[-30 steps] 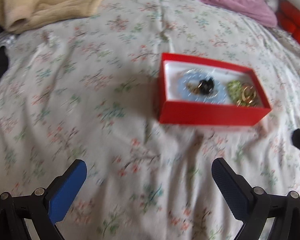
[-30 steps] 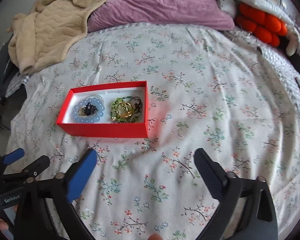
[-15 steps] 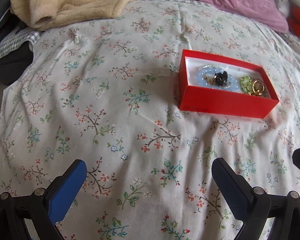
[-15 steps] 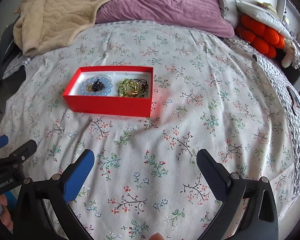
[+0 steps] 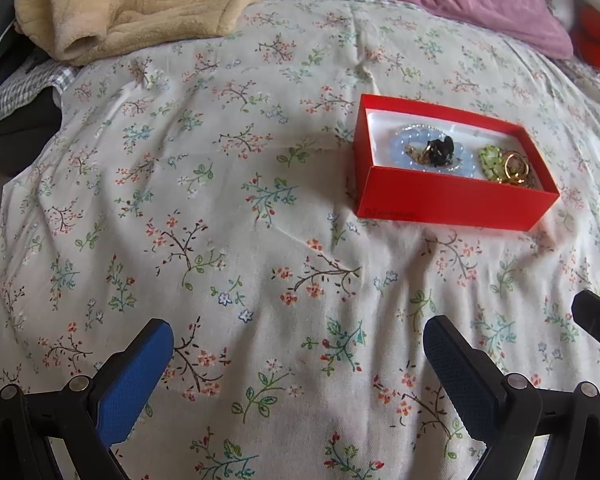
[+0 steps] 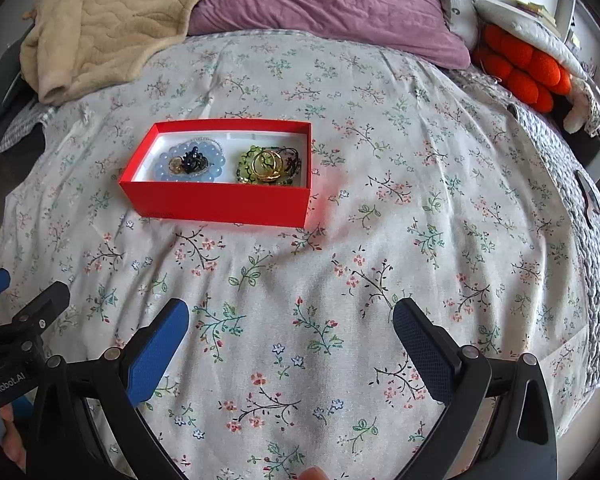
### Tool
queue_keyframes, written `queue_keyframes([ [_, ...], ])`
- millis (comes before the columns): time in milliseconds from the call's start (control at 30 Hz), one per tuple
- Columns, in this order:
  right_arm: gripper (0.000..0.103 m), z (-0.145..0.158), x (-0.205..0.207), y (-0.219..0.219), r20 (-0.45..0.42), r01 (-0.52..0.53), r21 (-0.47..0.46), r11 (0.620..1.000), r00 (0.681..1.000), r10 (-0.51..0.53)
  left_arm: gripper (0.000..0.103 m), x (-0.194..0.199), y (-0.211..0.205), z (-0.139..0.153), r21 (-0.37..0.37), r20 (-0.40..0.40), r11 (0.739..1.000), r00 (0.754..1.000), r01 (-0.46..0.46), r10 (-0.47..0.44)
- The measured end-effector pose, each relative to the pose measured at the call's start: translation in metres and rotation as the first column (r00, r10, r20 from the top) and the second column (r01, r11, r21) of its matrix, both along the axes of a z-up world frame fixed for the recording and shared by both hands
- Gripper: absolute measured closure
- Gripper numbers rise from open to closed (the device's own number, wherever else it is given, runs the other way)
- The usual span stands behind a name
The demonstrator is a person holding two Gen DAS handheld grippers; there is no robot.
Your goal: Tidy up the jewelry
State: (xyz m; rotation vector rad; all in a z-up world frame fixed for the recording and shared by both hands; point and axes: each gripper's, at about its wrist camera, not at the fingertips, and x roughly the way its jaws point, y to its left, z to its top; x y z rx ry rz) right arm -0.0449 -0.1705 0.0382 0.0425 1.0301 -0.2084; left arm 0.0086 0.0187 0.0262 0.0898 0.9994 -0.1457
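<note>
Red cardboard, that was the jewelry box [image 6: 220,200], sitting on the floral bed [image 6: 380,240] ahead and to the left of the right hand-held gripper [image 6: 290,332], ahead-right of the left hand-held gripper [image 5: 298,344]. Both hovered wide open, empty, well short of it. Inside lay a blue bead bracelet [image 6: 192,164] and, beside it, green beads with gold rings [image 6: 268,166]. Nothing loose showed on the bedspread, so this looked like a finishing or pausing step; any next pick would need a careful, narrow pinch inside the box.

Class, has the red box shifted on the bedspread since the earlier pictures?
No. The red box keeps the same bedspread sprigs beside it; the camera moved.
</note>
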Motion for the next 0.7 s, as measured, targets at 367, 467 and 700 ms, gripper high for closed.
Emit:
queue_keyframes([
  [367, 0.0, -0.0003, -0.0006, 0.0036, -0.005, -0.01, 0.001, 1.0, 1.0, 0.01, 0.001, -0.0015, -0.0055, 0.0008, -0.003, 0.003, 1.0, 1.0, 0.011, -0.011],
  [467, 0.0, 0.0007, -0.0015, 0.002, -0.004, -0.003, 0.008, 1.0, 1.0, 0.003, 0.001, -0.0013, -0.0054, 0.0015, -0.005, 0.004, 1.0, 1.0, 0.007, -0.007],
  [700, 0.0, 0.0011, -0.0022, 0.001, -0.007, -0.004, 0.018, 1.0, 1.0, 0.004, 0.001, -0.0017, -0.0064, 0.003, -0.007, 0.009, 1.0, 1.0, 0.006, -0.006],
])
